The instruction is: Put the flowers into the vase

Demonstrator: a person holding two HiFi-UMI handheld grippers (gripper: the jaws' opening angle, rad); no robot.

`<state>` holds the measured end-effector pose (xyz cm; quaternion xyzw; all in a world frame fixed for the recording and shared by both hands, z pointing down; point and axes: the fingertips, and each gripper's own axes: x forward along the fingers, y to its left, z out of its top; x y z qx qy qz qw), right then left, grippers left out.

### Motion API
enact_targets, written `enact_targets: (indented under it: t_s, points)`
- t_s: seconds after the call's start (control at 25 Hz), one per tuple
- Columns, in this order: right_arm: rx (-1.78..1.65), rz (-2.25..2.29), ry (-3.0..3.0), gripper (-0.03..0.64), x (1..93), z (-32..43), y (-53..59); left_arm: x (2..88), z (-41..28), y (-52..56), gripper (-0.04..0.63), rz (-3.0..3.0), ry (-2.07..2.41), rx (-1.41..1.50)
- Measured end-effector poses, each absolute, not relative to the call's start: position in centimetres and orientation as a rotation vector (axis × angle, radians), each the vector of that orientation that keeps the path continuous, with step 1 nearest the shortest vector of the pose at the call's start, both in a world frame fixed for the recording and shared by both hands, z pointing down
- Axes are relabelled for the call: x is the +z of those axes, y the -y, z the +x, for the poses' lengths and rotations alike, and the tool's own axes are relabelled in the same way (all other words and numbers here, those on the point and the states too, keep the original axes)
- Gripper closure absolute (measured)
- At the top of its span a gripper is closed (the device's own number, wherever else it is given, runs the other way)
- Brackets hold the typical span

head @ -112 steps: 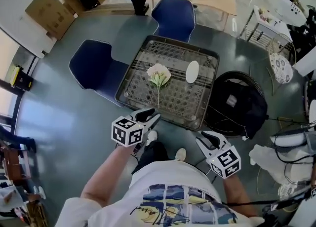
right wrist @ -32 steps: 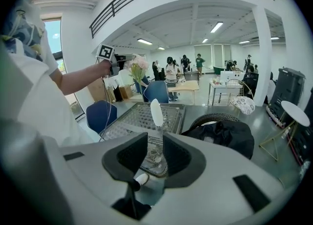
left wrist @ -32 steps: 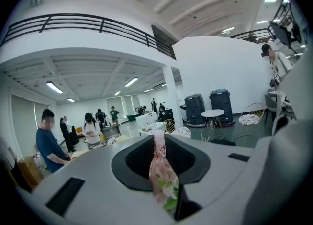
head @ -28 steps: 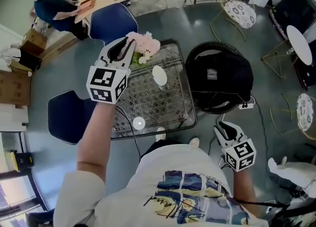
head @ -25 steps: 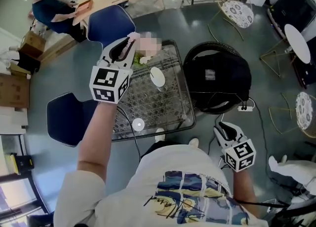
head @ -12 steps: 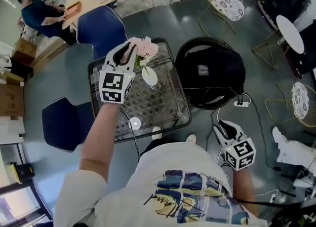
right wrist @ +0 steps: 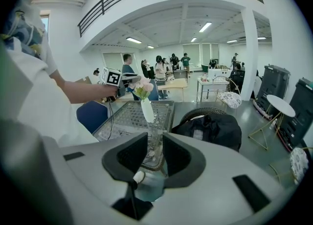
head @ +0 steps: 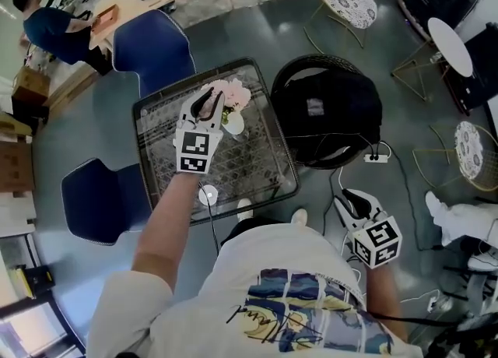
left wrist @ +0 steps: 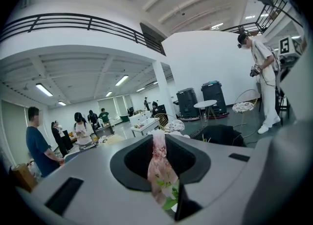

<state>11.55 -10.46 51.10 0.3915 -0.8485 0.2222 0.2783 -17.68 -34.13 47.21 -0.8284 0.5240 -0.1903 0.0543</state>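
The left gripper (head: 208, 101) clamped one pink flower bunch (head: 235, 93) between nearly closed jaws, with one white vase (head: 233, 123) at its six o'clock. The right gripper (head: 348, 198) hung empty, jaws slightly apart.

Pale pink flowers (head: 236, 93) with green leaves, white vase (head: 233, 124), deep blue chairs (head: 148, 49), black bag (head: 331, 119), grey floor (head: 85, 127)
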Motion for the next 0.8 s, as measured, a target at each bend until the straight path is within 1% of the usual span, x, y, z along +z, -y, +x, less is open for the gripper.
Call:
enact_targets:
  t_s: [0.36,0.68,0.8]
  points:
    - [0.623,1.061,2.258,0.525,51.4,11.8,9.7,49.9,-17.8,34.1,0.503,-2.556,-1.597,-0.603]
    - [0.632,1.058,2.277,0.525,51.5,11.8,9.6,49.4,-17.6,33.7,0.451,-2.565,-1.593,-0.63]
    - [0.631,1.049,2.294,0.525,51.5,11.8,9.7,48.8,-17.4,33.4,0.422,-2.558,-1.576,-0.637]
